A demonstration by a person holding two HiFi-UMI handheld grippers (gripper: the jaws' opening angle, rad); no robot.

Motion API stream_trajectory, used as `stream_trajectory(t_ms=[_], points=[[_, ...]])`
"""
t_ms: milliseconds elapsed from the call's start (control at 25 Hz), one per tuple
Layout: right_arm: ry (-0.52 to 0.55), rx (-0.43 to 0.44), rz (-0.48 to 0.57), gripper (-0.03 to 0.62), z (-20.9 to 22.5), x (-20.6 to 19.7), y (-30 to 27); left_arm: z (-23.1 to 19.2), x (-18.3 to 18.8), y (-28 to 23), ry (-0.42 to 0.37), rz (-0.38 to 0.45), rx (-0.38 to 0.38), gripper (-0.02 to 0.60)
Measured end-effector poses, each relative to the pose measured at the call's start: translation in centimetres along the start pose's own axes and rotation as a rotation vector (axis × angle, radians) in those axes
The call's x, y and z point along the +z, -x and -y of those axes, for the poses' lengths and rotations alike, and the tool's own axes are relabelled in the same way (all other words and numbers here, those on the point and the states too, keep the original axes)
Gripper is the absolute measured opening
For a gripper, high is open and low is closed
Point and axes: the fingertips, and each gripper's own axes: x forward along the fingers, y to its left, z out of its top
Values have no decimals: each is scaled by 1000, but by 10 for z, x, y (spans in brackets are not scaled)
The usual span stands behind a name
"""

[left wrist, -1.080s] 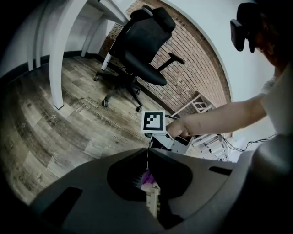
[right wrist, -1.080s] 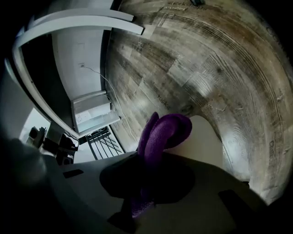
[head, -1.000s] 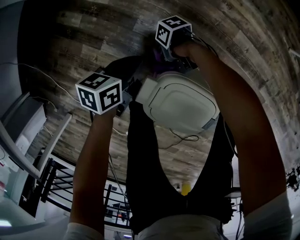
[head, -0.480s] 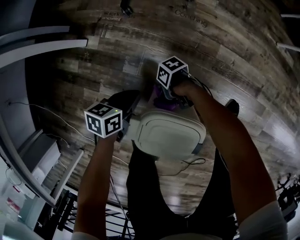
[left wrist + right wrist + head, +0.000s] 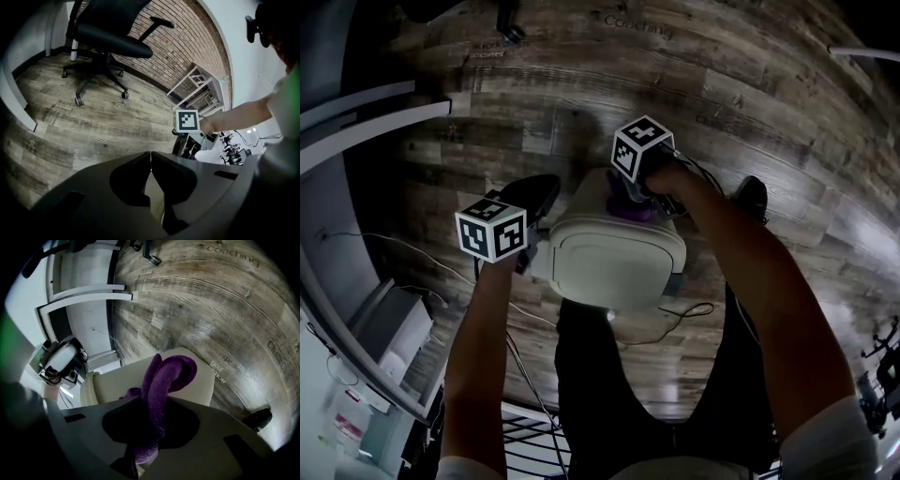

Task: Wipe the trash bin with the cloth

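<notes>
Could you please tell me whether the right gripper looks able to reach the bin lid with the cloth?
Probably yes: the right gripper holds the purple cloth right over the far edge of the bin lid, with nothing between them.

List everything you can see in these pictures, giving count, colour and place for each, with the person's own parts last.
trash bin: one, cream, on the floor between the grippers
cloth: one, purple, lying over the bin's top
office chair: one, black, near the brick wall
floor: grey-brown wood planks
cable: one, dark, on the floor beside the bin
shoes: two, black, either side of the bin
left gripper: jaws together, at the bin's left side
right gripper: jaws clamped on the cloth
</notes>
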Motion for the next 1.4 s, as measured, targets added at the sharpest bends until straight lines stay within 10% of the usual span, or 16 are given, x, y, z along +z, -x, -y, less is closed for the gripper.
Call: stream_trajectory(t_ms=[560, 1000, 1400], points=[[-29, -9, 37, 80, 44, -51, 20, 16, 17, -24, -125, -123, 9, 6], [9, -241, -137, 80, 123, -129, 19, 25, 17, -39, -155, -159, -15, 6], [-50, -168, 115, 80, 92, -25, 40, -5, 5, -23, -115, -145, -1, 6]])
